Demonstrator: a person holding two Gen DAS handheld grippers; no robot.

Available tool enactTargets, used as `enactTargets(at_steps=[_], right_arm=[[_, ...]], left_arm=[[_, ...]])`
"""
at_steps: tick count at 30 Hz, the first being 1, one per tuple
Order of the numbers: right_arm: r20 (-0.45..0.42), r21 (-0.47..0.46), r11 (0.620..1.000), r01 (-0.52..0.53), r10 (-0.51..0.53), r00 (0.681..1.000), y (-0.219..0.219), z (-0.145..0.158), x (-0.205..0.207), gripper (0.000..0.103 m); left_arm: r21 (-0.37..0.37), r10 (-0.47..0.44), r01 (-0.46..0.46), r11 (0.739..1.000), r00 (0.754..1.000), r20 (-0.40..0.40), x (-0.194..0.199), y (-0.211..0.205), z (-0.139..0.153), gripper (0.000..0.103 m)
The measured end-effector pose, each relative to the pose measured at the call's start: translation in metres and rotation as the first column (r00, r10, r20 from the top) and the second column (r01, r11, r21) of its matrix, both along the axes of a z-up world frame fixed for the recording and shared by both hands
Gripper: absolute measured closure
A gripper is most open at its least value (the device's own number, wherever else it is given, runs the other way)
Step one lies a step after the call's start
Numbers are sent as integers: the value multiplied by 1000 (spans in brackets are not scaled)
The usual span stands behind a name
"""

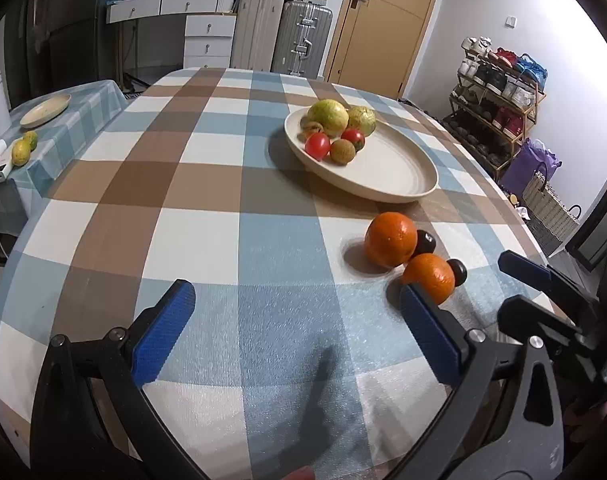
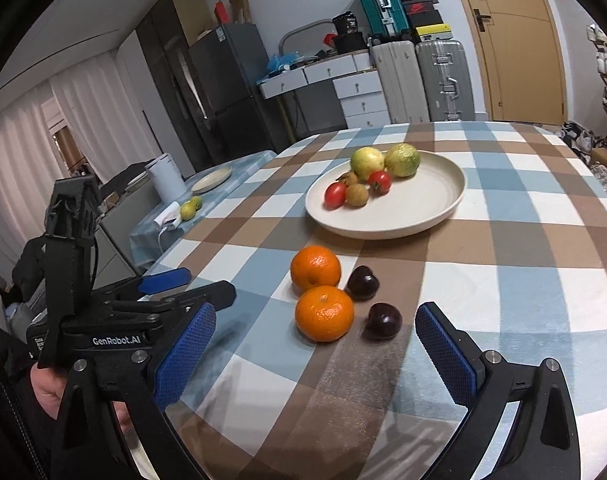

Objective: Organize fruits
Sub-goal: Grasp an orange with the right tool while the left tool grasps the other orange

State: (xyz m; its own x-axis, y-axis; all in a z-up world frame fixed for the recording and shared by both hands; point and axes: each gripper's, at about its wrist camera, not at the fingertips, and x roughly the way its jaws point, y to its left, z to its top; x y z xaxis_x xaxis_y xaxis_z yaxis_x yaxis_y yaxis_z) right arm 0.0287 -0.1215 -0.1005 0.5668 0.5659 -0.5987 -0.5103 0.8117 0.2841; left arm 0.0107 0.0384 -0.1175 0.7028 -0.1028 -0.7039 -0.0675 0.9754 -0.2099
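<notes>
Partly done: plate, frame centre, holds six fruits. Two oranges and two dark plums remain on tabletop, lower centre. Left hand-held gripper and right hand-held gripper both released, empty.

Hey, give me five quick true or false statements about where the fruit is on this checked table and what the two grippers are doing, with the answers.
1. Two oranges lie on the checked tablecloth, outside the plate. True.
2. The plate holds only tomatoes. False: it holds two tomatoes, two large green-yellow fruits and small brown fruits.
3. The right gripper is shut on an orange. False: its jaws stand wide apart and hold nothing.
4. Two dark plums lie beside the oranges. True.
5. The left gripper is holding a plum. False: its jaws are open and empty.
</notes>
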Motion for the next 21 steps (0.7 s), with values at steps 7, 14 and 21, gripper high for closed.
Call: enactTargets(at_steps=[7,14,21], right_arm=[[-7,-31,999,-25,25,1000,9,-9,7,5],[-47,-36,998,-52,50,998,15,-14,19,19],[-58,-92,992,-89,84,995,29,-16,26,31]], left_arm=[[-9,1,-2,1000,1000,-3,8,2,-5,1],[-34,16,-16,999,1000,-13,13,7,-9,1],[-58,6,-8,998,1000,-22,14,9,-13,1]])
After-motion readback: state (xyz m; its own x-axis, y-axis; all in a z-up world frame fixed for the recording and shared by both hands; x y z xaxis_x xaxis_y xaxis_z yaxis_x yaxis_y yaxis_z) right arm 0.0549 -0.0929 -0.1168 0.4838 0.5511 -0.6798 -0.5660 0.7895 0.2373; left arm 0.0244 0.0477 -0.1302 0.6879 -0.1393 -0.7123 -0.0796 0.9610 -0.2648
